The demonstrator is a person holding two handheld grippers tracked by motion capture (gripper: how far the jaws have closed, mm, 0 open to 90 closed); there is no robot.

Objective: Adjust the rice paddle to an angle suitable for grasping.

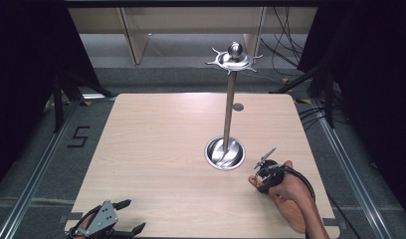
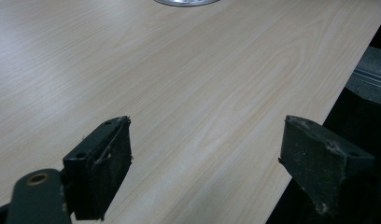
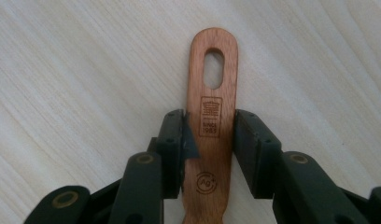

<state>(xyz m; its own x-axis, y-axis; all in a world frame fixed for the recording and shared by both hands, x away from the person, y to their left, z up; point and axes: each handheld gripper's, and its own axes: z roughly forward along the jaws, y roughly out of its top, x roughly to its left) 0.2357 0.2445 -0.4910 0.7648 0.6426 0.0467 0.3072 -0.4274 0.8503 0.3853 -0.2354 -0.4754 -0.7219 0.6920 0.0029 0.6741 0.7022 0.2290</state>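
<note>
A pale wood-grain bench (image 1: 156, 164) with rounded corners stands on a grey floor, flanked by metal rails; black curtains hang at left and right, and cables trail across the floor at the far right. Right of the bench's middle stands a steel utensil stand (image 1: 228, 109), its round dish base on the bench and a hooked crown with a ball on top. At the near right, the right tool (image 3: 210, 133) has its jaws pressed against both edges of a wooden spatula handle (image 3: 212, 93), which lies flat on the bench with its slotted hanging hole pointing away from the jaws. At the near left edge, the left tool (image 1: 126, 216) rests with its jaws spread wide, holding nothing.
</note>
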